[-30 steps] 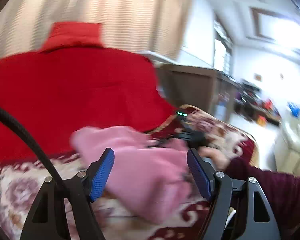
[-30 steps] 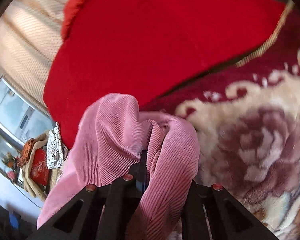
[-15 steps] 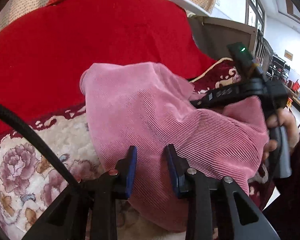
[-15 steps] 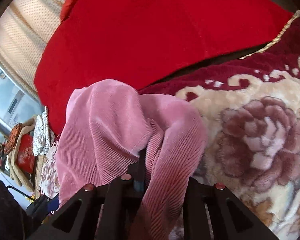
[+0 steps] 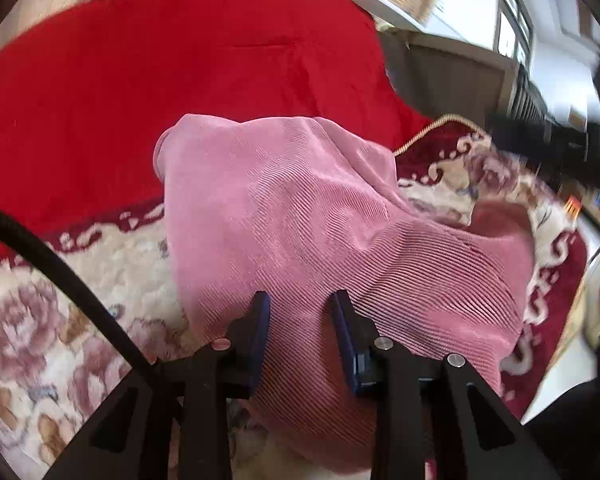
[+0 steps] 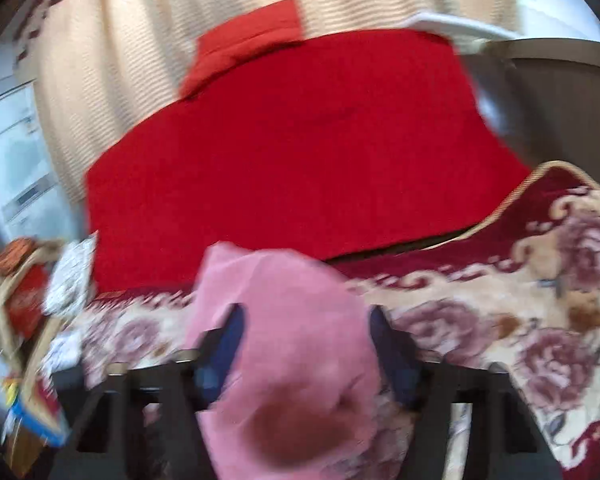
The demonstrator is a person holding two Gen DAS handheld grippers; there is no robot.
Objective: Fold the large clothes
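The pink garment [image 5: 300, 220] lies bunched on the flowered blanket [image 5: 80, 320]; left gripper [image 5: 302, 312] pinches its near edge, right gripper [image 6: 304, 332] hangs released; pull that edge taut before creasing.

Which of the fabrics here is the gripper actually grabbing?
The ribbed pink garment, bunched between the left gripper fingers. The red cloth and floral blanket lie flat, untouched.

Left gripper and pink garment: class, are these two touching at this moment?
Touching. The left wrist view shows the left gripper with both blue pads pressed into the pink garment, ribbed fabric bunched between them.
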